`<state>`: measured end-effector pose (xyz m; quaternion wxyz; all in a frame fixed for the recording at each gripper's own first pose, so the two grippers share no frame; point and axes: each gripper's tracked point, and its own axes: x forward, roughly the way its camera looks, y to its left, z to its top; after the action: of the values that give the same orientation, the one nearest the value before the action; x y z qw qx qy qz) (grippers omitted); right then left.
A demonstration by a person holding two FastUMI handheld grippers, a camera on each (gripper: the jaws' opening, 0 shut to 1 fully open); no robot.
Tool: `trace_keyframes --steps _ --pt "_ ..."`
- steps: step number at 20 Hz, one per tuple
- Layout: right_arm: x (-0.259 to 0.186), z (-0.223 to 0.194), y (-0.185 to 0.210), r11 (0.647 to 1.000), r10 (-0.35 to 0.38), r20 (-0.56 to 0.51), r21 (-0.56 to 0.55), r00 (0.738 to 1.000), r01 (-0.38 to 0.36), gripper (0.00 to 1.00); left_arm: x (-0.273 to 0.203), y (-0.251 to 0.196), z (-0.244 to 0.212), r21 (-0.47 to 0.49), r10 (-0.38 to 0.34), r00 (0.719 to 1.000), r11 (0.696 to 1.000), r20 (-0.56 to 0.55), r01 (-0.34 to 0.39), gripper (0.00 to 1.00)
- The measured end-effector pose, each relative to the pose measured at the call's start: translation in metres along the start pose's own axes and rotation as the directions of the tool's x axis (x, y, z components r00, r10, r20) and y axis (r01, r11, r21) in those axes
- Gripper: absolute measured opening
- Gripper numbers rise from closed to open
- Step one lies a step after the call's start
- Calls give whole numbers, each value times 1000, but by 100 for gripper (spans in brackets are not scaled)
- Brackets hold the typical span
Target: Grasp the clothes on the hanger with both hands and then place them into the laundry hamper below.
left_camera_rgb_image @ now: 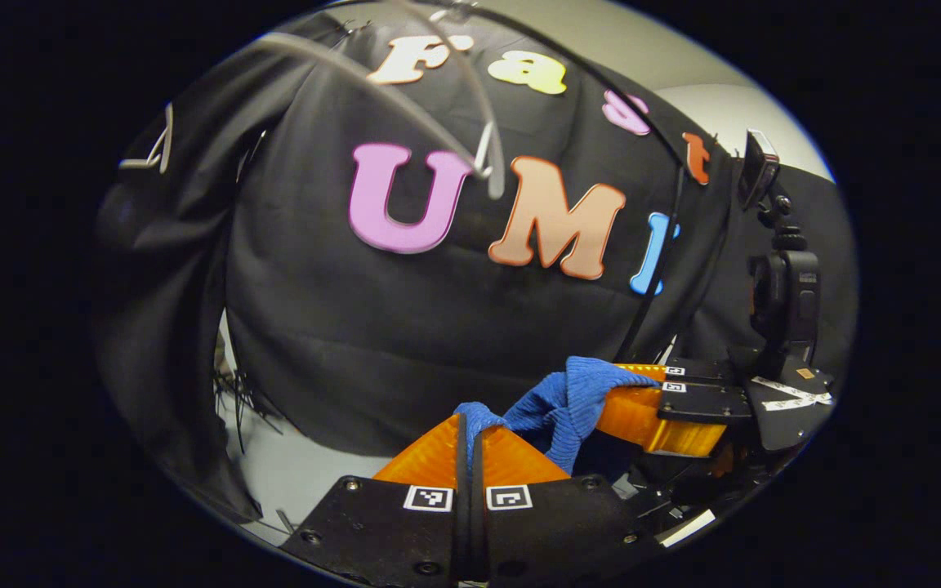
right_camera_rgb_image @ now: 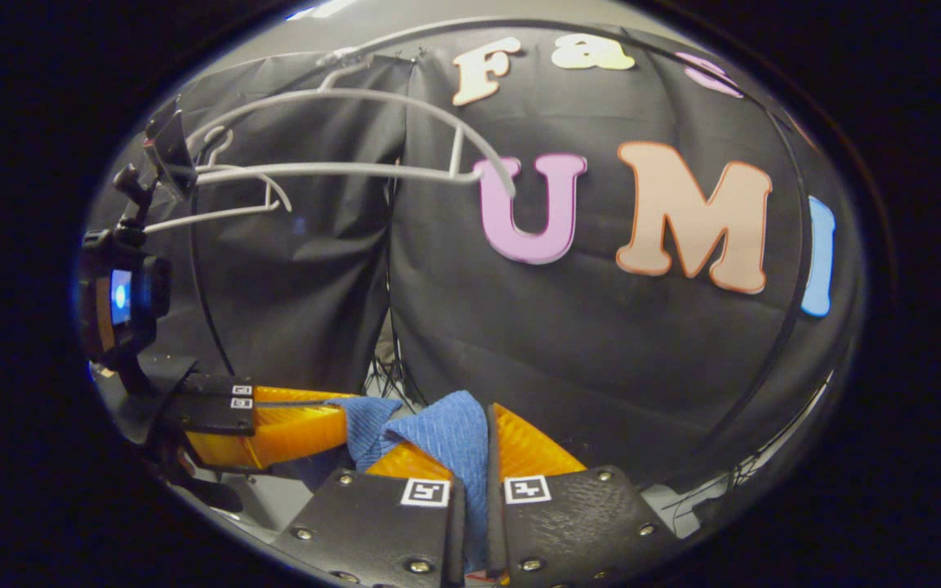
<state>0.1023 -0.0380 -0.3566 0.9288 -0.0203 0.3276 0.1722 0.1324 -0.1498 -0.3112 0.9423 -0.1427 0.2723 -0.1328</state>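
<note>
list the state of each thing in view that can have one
left gripper: shut on the blue garment
right gripper: shut on the blue garment
blue garment: off the hanger, bunched, stretched between the two grippers
white hanger: bare, hanging above the grippers
laundry hamper: cannot tell from these views

Nothing readable tbh, just b/w square code tags (left_camera_rgb_image: 428,497) on my grippers, no words or nrs I can make out.
</note>
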Motion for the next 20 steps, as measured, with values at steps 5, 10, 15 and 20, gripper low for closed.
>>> trace_keyframes --steps 5,10,15,20 --pt "30 -80 -4 999 -1 -183 49 983 10 11 33 42 -75 -50 75 980 995 -187 -86 1" --pt "54 -145 -4 996 -17 -343 80 939 47 11 35 76 -145 -59 120 922 987 -368 -152 1" --pt "70 -213 -2 985 -29 -504 131 863 110 11 43 94 -202 -69 141 834 976 -534 -209 2" --pt "68 -254 -1 977 -36 -630 140 776 159 12 35 109 -259 -51 159 725 965 -670 -259 2"
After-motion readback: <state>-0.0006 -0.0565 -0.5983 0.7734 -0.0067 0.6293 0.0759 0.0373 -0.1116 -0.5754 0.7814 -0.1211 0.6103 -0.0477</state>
